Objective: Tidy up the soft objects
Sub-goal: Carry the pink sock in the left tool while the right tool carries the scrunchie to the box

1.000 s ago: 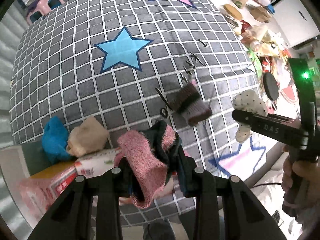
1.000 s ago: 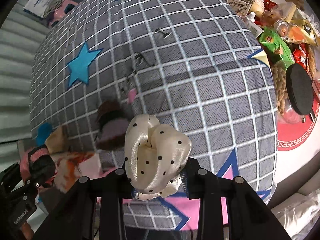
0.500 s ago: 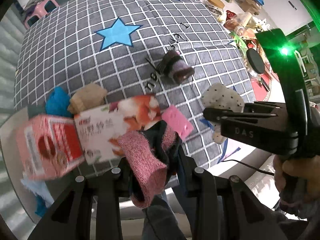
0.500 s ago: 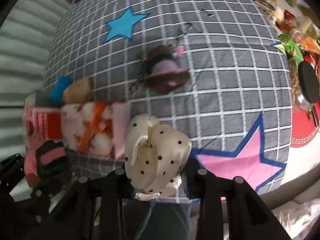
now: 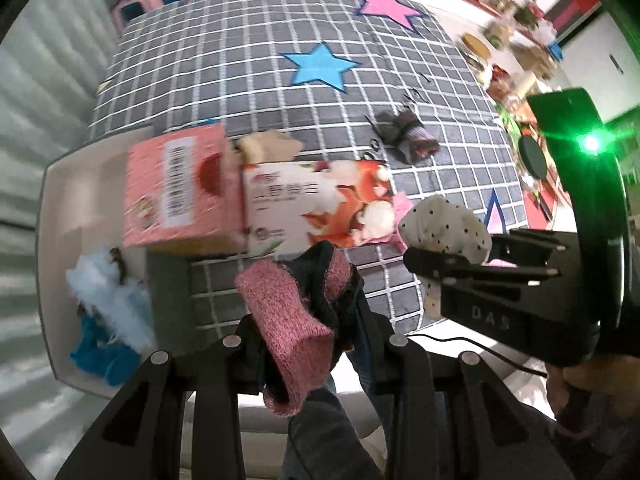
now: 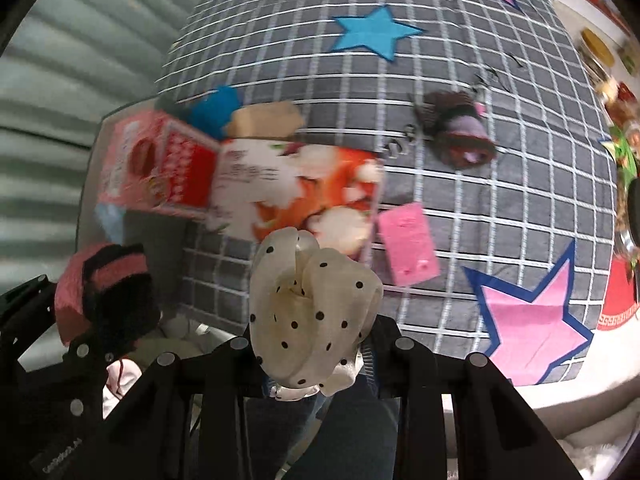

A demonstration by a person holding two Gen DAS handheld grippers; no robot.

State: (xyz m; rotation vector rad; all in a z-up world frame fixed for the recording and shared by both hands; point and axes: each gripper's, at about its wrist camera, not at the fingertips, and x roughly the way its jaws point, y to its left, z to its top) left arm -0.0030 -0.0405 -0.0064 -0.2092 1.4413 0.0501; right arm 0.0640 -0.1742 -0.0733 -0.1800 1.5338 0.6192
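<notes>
1. Pink knit sock [image 5: 298, 320] pinched in left gripper [image 5: 308, 336], lifted clear for carrying.
2. Dotted scrunchie [image 6: 316, 308] clamped in right gripper [image 6: 320, 344], likewise aloft.
3. White bin [image 5: 52, 208] just left, probably the destination.
4. Brown sock [image 5: 412, 140] lies farther off on cloth [image 5: 240, 80].

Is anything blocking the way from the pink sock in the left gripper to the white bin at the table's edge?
Nothing visible does. The left gripper holds the pink sock above the table edge, beside the white bin. The pink box sits across the bin's far side, but the near part, holding blue fluffy items, looks open.
</notes>
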